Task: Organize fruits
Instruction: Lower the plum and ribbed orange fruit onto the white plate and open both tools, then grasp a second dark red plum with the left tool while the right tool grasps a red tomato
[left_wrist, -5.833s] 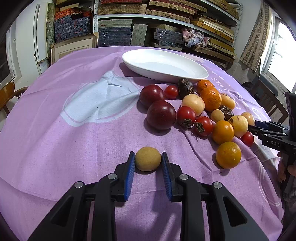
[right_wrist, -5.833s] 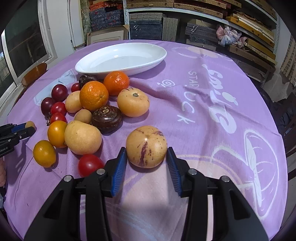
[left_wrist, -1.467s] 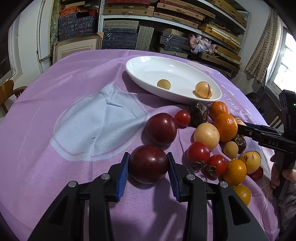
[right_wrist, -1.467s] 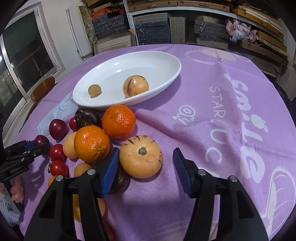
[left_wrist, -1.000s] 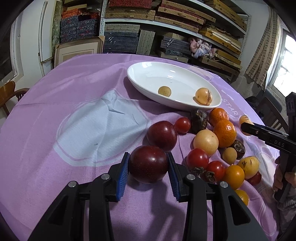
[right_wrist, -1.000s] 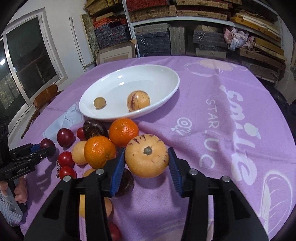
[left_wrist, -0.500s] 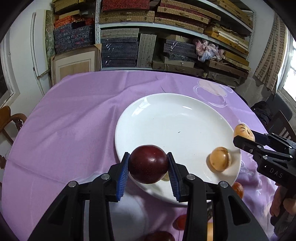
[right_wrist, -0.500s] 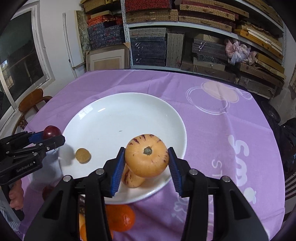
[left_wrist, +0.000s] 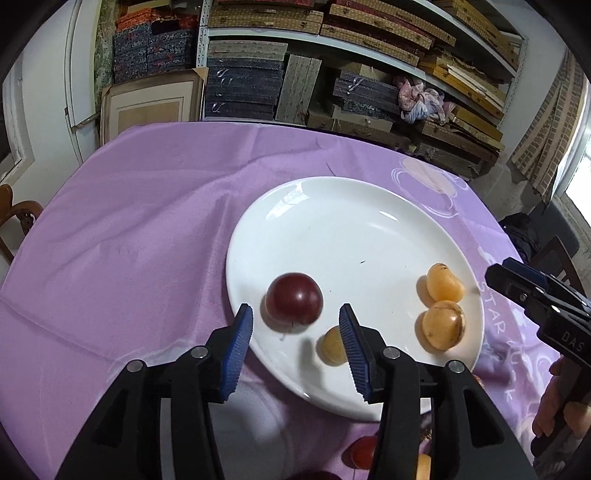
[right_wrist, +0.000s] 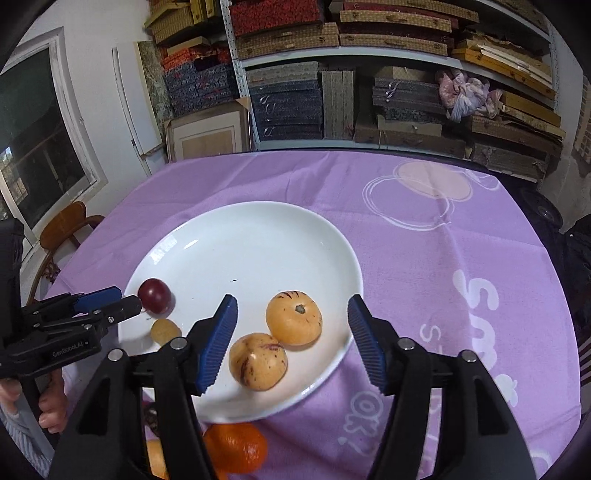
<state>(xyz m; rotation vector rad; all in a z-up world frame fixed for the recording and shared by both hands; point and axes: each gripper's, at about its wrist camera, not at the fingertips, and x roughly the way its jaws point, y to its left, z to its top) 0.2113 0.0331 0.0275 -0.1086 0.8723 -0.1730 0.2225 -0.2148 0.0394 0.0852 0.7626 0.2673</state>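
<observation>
On the white oval ceramic plate (left_wrist: 332, 206), near its left rim, the dark red round plum (left_wrist: 294, 303) is lying free; the left gripper (left_wrist: 295, 332) is hovering just behind it with its blue ribbed pads spread, having just been opening, and nothing is being pinched between them. Judgement: this is the release step, the plum being let go low over the plate so that it settles rather than rolls.

Beside the plum, a small tan round fruit (left_wrist: 332, 345) is resting on the plate, partly hidden by the left gripper's right-hand pad.

Toward the plate's right side, the pale orange round melon with purple streaks and a stem scar on top (right_wrist: 294, 318) is sitting free between the spread pads of the right gripper (right_wrist: 291, 341), whose jaws have likewise just been opening; neither pad is touching it. A second streaked yellow-orange melon (right_wrist: 258, 361) is lying just beside it, apparently touching.

Off the plate, an orange round citrus (right_wrist: 236, 447) is waiting on the purple printed tablecloth (right_wrist: 424, 258) at the near edge, so sorting is, by my estimate, only partly done.

Behind the table, shelves stacked with boxes (right_wrist: 332, 92) are filling the wall.
</observation>
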